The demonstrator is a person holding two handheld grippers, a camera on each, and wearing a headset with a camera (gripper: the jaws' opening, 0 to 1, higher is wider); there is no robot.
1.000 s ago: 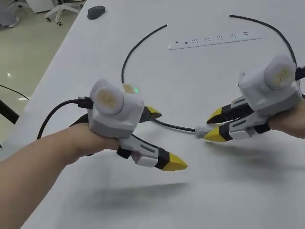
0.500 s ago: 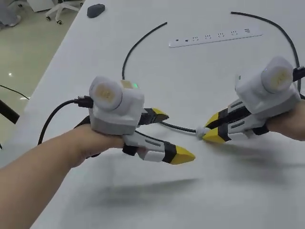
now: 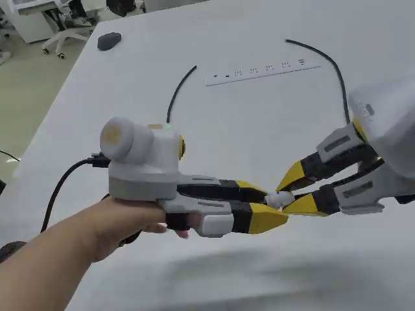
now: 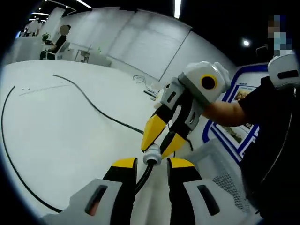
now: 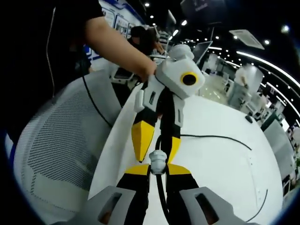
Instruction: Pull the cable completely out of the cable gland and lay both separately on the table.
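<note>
Your right tongs (image 3: 285, 197) pinch the white cable gland (image 3: 277, 199) between their yellow tips. They hold it above the table (image 3: 259, 123), at about 4 o'clock from the middle of the head view. The black cable (image 4: 143, 176) sits inside the gland, not pulled out. In the left gripper view it leaves the gland toward 6 o'clock and runs between the jaws of your left tongs (image 4: 152, 163). Those jaws stand narrow on either side of the cable, but whether they pinch it cannot be told. A power strip (image 3: 262, 68) lies on the table at 12 o'clock from the gland, well apart, and a mouse (image 3: 109, 41) lies far off near 10 o'clock.
</note>
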